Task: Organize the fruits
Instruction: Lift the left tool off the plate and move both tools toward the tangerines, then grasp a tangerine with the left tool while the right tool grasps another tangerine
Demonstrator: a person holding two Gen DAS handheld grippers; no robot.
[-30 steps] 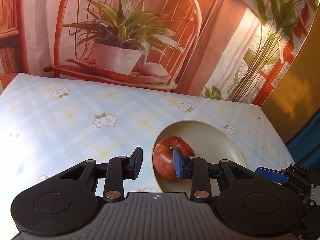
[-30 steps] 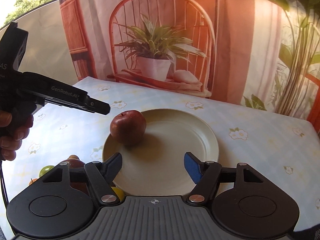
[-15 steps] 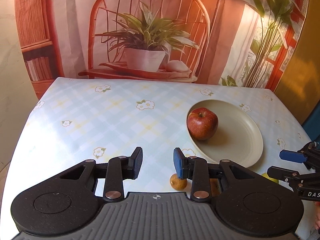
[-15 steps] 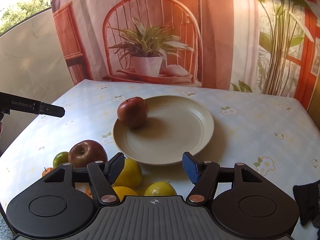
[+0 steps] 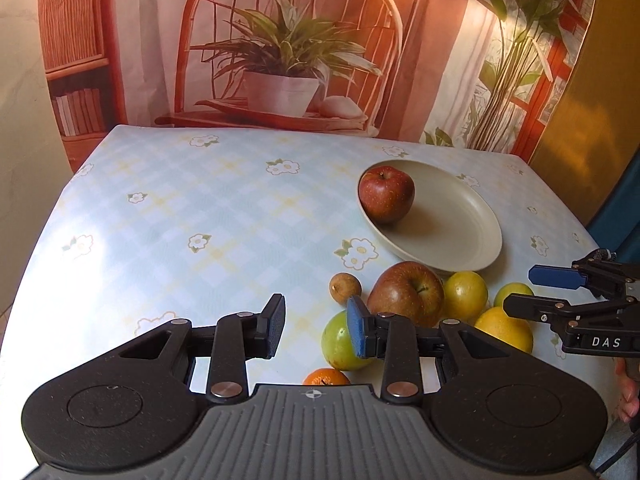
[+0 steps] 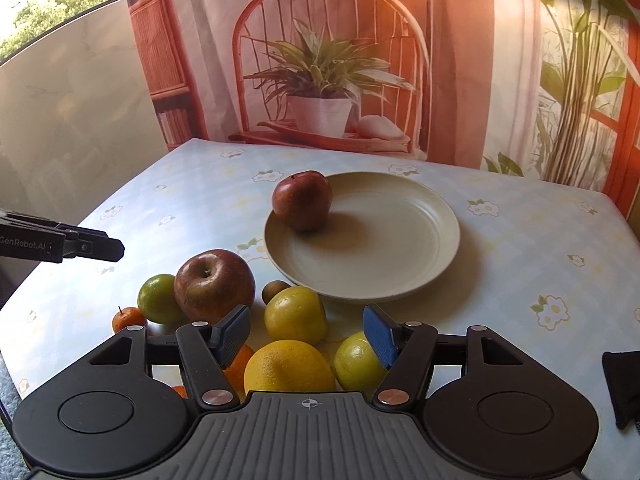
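Resting on the far left rim area of the cream plate [image 6: 400, 256]: one red apple [image 6: 303, 200], upright, stem up. The plate sits on the flower-print bench [image 5: 180, 220]. Loose fruit lies clustered on the bench just near the plate — a second, larger apple [image 6: 214, 284], a green fruit [image 6: 158, 298] to its left, a small tangerine [image 6: 128, 318], a small brown fruit [image 6: 274, 290], a yellow fruit [image 6: 295, 314], a large orange [image 6: 288, 366] and a yellow-green fruit [image 6: 358, 360]. Left gripper [image 5: 316, 330]: fingers narrowly apart, nothing between them, over bare bench left of the cluster. Right gripper [image 6: 306, 332]: fingers spread wider and closing, empty — the yellow fruit and large orange lie beyond and below the gap.
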